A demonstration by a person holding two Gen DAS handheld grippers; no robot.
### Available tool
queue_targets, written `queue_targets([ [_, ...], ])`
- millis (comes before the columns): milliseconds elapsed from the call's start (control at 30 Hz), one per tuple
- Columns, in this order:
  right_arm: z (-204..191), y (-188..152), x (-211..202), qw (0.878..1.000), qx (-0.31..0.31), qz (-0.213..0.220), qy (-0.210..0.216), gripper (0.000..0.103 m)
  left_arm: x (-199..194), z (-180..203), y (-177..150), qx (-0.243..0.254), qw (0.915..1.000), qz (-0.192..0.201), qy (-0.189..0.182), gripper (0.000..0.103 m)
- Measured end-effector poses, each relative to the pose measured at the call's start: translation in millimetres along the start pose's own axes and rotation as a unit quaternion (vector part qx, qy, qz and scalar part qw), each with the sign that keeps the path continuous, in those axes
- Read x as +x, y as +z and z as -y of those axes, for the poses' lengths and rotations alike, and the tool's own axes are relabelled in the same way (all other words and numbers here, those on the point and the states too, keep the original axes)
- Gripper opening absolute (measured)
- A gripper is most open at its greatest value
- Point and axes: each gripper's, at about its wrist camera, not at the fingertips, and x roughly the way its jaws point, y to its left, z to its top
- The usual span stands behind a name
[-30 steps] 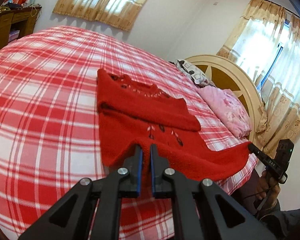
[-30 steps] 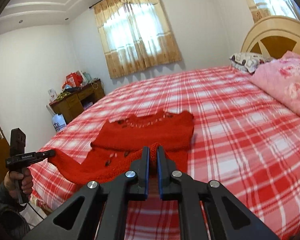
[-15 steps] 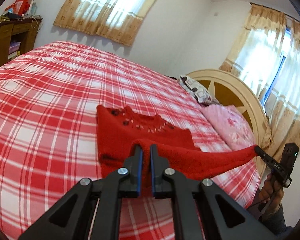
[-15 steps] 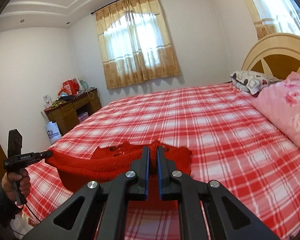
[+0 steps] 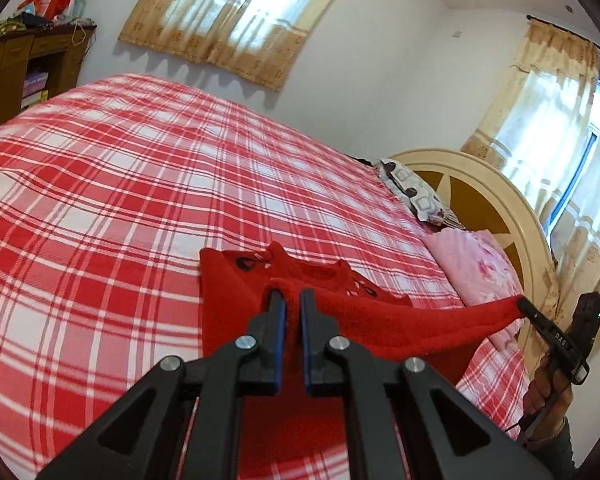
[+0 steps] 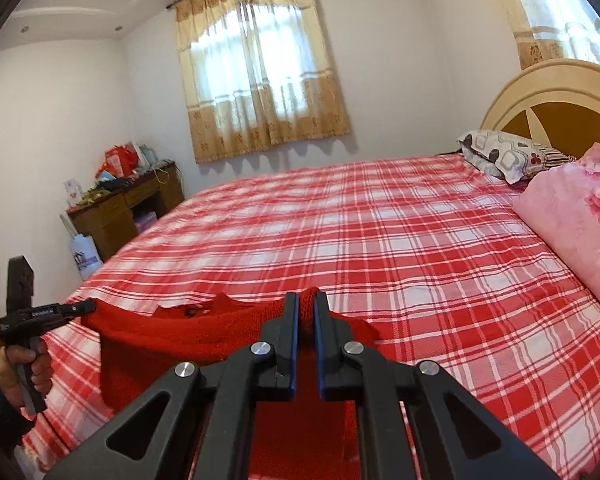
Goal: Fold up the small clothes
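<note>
A small red knit sweater (image 5: 228,300) with dark embroidered flowers lies on the red plaid bed (image 5: 100,200). Its near hem is lifted and stretched taut between both grippers. My left gripper (image 5: 292,300) is shut on one hem corner. My right gripper (image 6: 306,304) is shut on the other corner; it also shows at the right of the left wrist view (image 5: 526,308). The left gripper shows at the left of the right wrist view (image 6: 86,306). The raised hem (image 6: 188,328) hides most of the sweater's lower body; the collar end rests on the bed.
A pink floral quilt (image 6: 572,216) and a patterned pillow (image 6: 500,152) lie by the cream headboard (image 5: 480,196). A cluttered wooden desk (image 6: 128,204) stands by the far wall, a white bag (image 6: 85,256) beside it. Curtained windows (image 6: 260,68) lie beyond.
Both grippers have lifted the sweater's near hem off the bed and carried it up and forward over the body, toward the collar. Both stay shut on the hem.
</note>
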Motion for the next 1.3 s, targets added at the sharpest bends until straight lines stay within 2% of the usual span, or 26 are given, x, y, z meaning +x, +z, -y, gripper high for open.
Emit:
queue_targets([
  [167, 15.1, -4.4, 58.6, 0.999, 0.01, -0.045, -0.025, 0.006, 33.7, -6.3, 10.9, -0.003, 0.9998, -0.017, 0.013, 0.007],
  [400, 29.6, -31.4, 143.4, 0.991, 0.014, -0.128, -0.036, 0.007, 94.0, -17.8, 5.3, 0.036, 0.995, -0.05, 0.078, 0.007],
  [467, 29.8, -36.3, 146.3, 0.989, 0.004, -0.129, -0.066, 0.015, 104.9, -22.4, 0.8, 0.04, 0.9941, -0.056, 0.084, 0.007],
  [500, 27.1, -39.4, 144.1, 0.989, -0.002, -0.13, -0.069, 0.03, 108.7, -23.4, -1.7, 0.045, 0.9933, -0.057, 0.09, 0.011],
  [533, 22.5, -41.6, 140.1, 0.989, -0.012, -0.132, -0.067, 0.052, 109.3, -23.1, -3.1, 0.05, 0.9924, -0.054, 0.099, 0.013],
  [567, 14.2, -46.5, 136.1, 0.988, -0.033, -0.137, -0.064, 0.061, 107.9, -22.7, -4.1, 0.052, 0.9925, -0.051, 0.098, 0.014],
  [600, 6.0, -50.6, 134.1, 0.986, -0.054, -0.145, -0.063, 0.069, 103.0, -20.1, -5.7, 0.054, 0.993, -0.046, 0.094, 0.022],
  [633, -2.1, -55.6, 134.0, 0.983, -0.077, -0.154, -0.063, 0.069, 97.1, -16.2, -7.4, 0.062, 0.9927, -0.04, 0.095, 0.042],
  [667, -11.5, -61.9, 134.5, 0.979, -0.103, -0.165, -0.063, 0.069, 87.2, -9.7, -11.2, 0.079, 0.9912, -0.029, 0.103, 0.055],
  [700, -21.1, -68.9, 137.2, 0.973, -0.127, -0.181, -0.063, 0.069, 80.9, -4.6, -14.2, 0.093, 0.9897, -0.018, 0.107, 0.076],
  [733, -27.2, -75.1, 142.1, 0.968, -0.143, -0.197, -0.062, 0.069, 73.2, 1.0, -18.2, 0.112, 0.9873, -0.006, 0.112, 0.086],
  [800, -37.9, -83.3, 153.7, 0.957, -0.178, -0.219, -0.069, 0.069, 63.5, 8.8, -25.4, 0.149, 0.9818, 0.003, 0.118, 0.092],
  [867, -43.4, -78.9, 165.3, 0.952, -0.199, -0.213, -0.092, 0.069, 70.4, 10.7, -30.0, 0.178, 0.9753, -0.012, 0.13, 0.097],
  [1000, -30.6, -42.6, 178.0, 0.962, -0.166, -0.174, -0.127, 0.069, 98.1, 8.7, -31.6, 0.204, 0.9611, -0.041, 0.182, 0.097],
  [1100, -18.5, -25.2, 174.0, 0.971, -0.123, -0.159, -0.129, 0.069, 112.3, 2.6, -18.4, 0.184, 0.959, -0.032, 0.213, 0.097],
  [1167, -15.2, -24.9, 170.2, 0.972, -0.117, -0.16, -0.125, 0.069, 111.7, -2.6, -5.4, 0.158, 0.961, -0.017, 0.226, 0.097],
  [1300, -9.3, -42.8, 160.0, 0.969, -0.124, -0.17, -0.127, 0.069, 95.3, -9.7, 5.8, 0.117, 0.9703, 0.008, 0.212, 0.097],
])
